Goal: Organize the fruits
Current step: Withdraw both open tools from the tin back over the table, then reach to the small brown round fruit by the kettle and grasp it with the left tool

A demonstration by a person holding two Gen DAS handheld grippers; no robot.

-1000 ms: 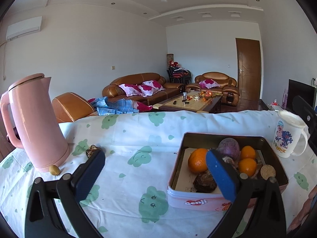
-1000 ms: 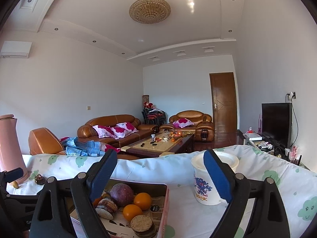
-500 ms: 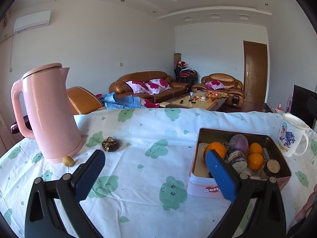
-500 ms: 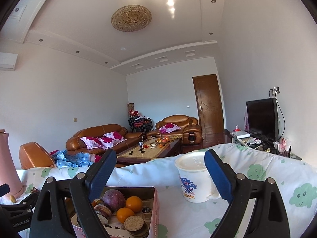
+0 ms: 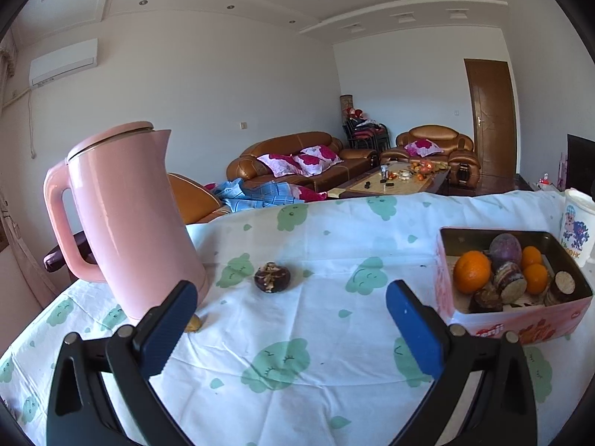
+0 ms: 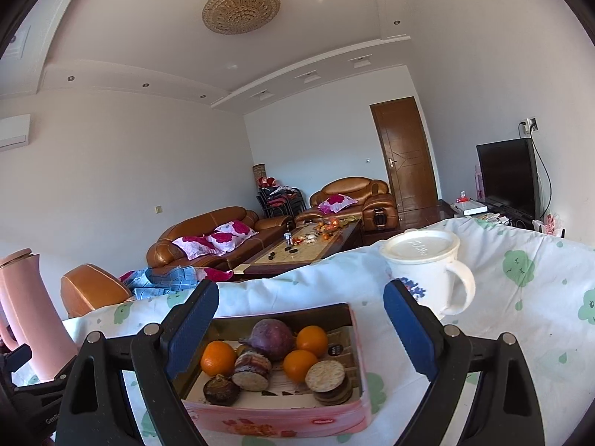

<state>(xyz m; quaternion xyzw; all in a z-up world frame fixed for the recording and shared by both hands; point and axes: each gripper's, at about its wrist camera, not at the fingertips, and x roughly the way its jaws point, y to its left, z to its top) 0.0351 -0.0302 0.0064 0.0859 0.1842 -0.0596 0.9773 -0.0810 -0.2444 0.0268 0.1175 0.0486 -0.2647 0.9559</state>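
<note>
Kettle (image 5: 126, 219) left, lone fruit (image 5: 272, 277) mid-table, fruit box (image 5: 513, 319) right, mug (image 5: 576, 230) behind.

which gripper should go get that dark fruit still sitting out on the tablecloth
Left. The left gripper is open and faces the dark fruit; the right gripper hangs over the box.
</note>
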